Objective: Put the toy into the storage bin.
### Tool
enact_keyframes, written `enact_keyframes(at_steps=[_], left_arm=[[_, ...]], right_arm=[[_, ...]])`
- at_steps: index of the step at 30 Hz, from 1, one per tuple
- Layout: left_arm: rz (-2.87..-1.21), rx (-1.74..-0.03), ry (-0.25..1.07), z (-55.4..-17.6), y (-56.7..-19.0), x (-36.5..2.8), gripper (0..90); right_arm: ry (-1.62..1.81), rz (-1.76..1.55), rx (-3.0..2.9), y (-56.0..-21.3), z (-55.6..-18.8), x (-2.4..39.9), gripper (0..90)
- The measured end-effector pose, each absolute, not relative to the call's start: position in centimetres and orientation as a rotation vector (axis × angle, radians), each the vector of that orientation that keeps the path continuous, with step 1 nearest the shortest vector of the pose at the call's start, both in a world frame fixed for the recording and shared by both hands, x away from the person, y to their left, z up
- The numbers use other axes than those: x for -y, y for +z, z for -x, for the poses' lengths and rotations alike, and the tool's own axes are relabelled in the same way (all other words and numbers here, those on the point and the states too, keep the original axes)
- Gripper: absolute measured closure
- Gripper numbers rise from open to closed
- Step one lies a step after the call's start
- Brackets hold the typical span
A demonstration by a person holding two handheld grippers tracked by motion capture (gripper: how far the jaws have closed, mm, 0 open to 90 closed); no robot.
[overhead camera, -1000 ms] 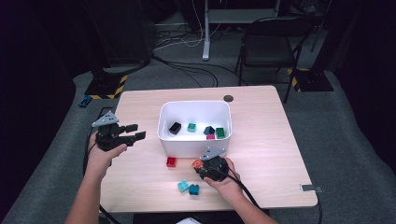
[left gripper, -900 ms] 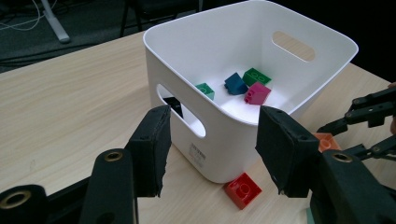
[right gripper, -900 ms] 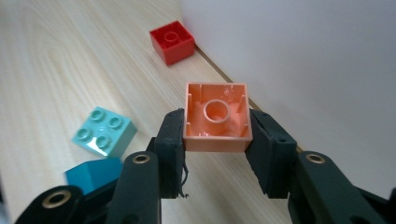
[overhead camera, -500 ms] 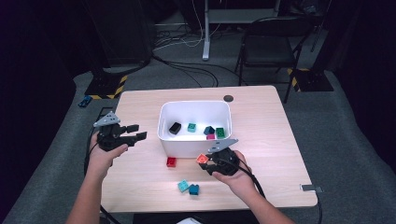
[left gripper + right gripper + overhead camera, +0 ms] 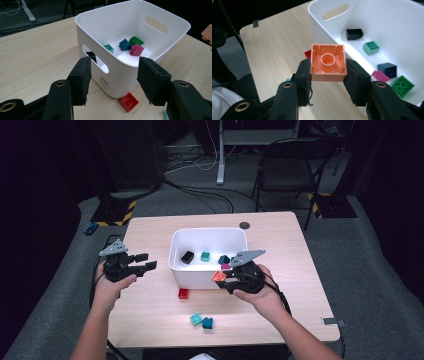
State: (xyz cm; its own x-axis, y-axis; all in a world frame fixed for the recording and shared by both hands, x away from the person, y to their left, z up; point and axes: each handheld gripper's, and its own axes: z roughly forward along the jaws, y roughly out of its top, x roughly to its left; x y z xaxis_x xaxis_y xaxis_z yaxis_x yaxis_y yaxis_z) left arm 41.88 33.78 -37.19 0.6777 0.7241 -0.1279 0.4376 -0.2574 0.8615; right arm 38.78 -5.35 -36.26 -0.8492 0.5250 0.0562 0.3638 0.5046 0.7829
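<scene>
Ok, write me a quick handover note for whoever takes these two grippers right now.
Right gripper: jaws shut on the orange brick, hollow side toward its camera, held beside the near rim of the white bin.
Left gripper: jaws open, nothing between them, held left of the bin.
Done: black, teal, blue, pink and green bricks lie in the bin.
Left: drop the orange brick in, then likely pick up the red brick by the bin's front wall and the two teal-blue bricks nearer the table's front edge.
</scene>
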Motion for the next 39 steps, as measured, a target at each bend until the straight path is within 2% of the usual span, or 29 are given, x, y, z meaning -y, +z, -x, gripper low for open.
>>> enact_keyframes(at_steps=[8,24,30,39], left_arm=[[-1.898,-0.908,0.362,-41.9,-37.3,-33.8,44.6],[-1.903,-0.903,0.357,-42.0,-37.2,-33.9,44.6],[-1.901,-0.905,0.356,-41.9,-37.2,-33.9,44.5],[-1.905,-0.905,0.354,-42.0,-37.5,-33.8,44.5]], right_arm=[[1.251,-0.756,-2.524,-33.9,-41.0,5.2,58.5],[1.2,-0.747,-2.511,-31.8,-45.8,2.8,58.5],[1.2,-0.752,-2.504,-32.1,-47.7,1.5,58.5],[1.175,-0.769,-2.534,-34.5,-50.1,-0.5,58.5]])
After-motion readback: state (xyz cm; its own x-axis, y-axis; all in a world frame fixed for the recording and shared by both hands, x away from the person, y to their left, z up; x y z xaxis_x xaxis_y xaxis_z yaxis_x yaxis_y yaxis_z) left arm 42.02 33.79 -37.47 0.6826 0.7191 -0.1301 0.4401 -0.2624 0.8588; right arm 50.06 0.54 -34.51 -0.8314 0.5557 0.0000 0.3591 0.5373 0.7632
